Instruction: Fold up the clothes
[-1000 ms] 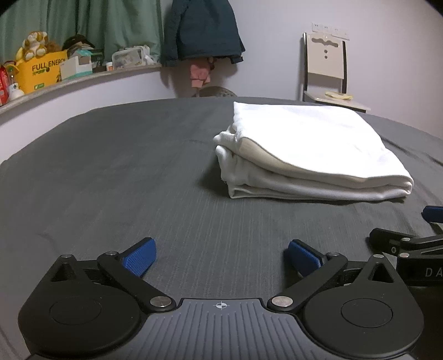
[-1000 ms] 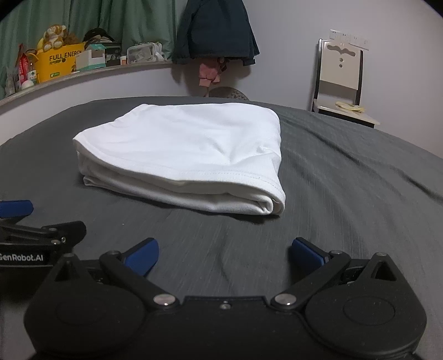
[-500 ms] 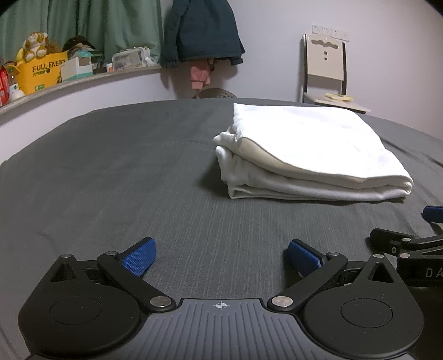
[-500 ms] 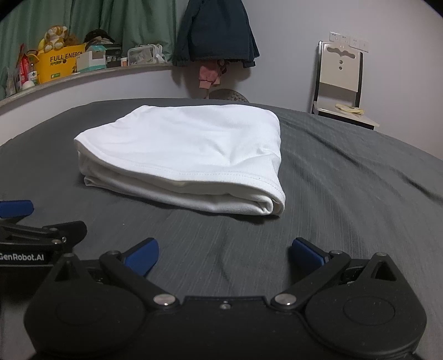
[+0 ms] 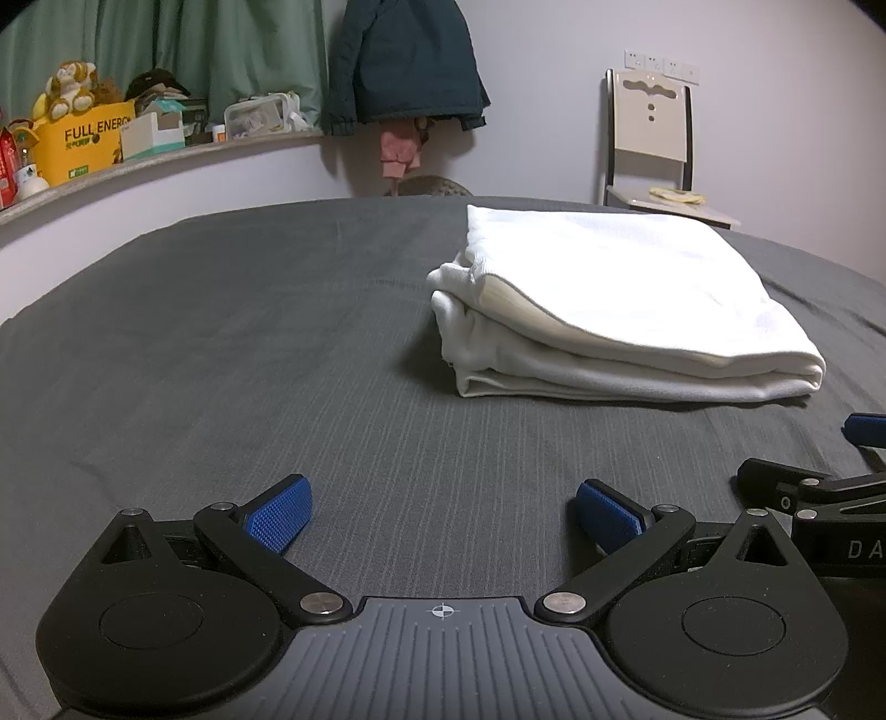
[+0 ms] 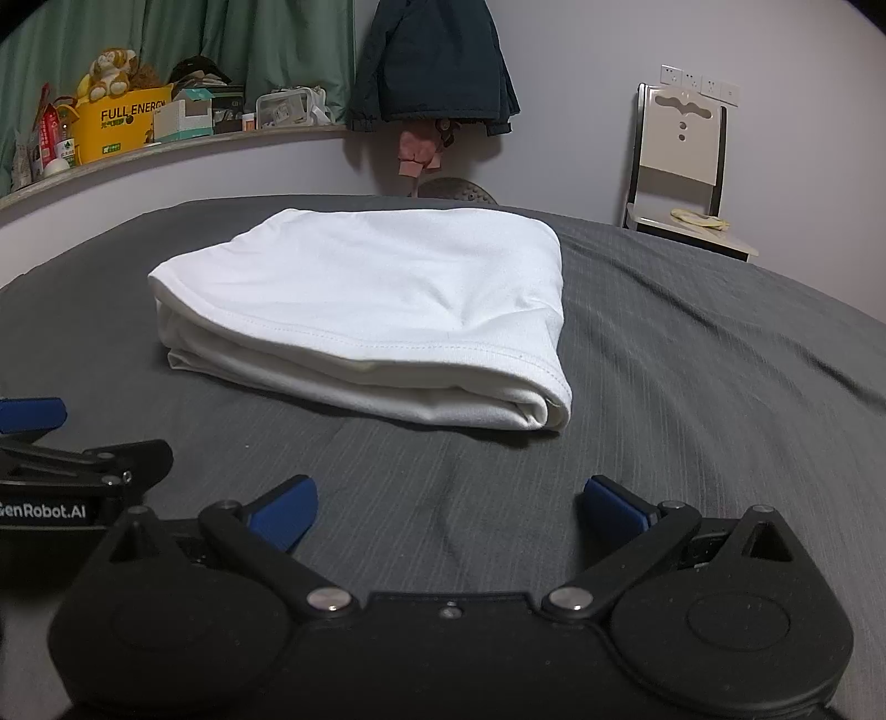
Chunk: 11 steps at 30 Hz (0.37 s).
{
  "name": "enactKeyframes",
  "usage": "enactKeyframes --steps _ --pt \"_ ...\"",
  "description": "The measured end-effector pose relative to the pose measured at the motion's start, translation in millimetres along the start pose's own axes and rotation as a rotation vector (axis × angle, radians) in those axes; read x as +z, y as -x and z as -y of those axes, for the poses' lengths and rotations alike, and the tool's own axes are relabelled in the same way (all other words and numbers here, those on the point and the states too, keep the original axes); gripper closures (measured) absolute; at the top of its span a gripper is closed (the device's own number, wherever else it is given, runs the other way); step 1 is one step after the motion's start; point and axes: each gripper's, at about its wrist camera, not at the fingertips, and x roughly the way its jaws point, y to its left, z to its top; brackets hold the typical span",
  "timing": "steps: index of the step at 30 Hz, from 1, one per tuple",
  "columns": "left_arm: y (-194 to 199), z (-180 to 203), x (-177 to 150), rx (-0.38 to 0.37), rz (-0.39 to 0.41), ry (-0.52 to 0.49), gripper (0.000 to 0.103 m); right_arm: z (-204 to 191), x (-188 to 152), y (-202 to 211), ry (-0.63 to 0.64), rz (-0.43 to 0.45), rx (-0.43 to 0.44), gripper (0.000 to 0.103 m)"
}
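Left gripper (image 5: 443, 512): fingers (image 5: 277, 520) spread wide, empty, low over grey bed (image 5: 221, 332). Folded white garment (image 6: 376, 310) flat on bed, ahead of both grippers, well apart from fingers. Right gripper (image 6: 448, 507): fingers spread wide, empty, just beside left gripper.

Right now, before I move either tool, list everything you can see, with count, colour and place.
folded garment: one, white, on the grey bedcover, ahead of both tools
jacket: one, dark teal, hanging on the far wall
pink item: one, hanging below the jacket
chair: one, cream and black, far right by the wall
cardboard box: one, yellow, on the curved shelf at left
plush toy: one, on the box
curtain: green, behind the shelf
left tool: open, empty
right tool: open, empty
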Motion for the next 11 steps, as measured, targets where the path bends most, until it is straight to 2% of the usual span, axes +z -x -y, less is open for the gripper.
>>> enactKeyframes --steps 11 --pt "-1.2 1.9 -0.2 0.003 0.001 -0.001 0.0 0.9 0.3 0.1 0.001 0.0 0.001 0.0"
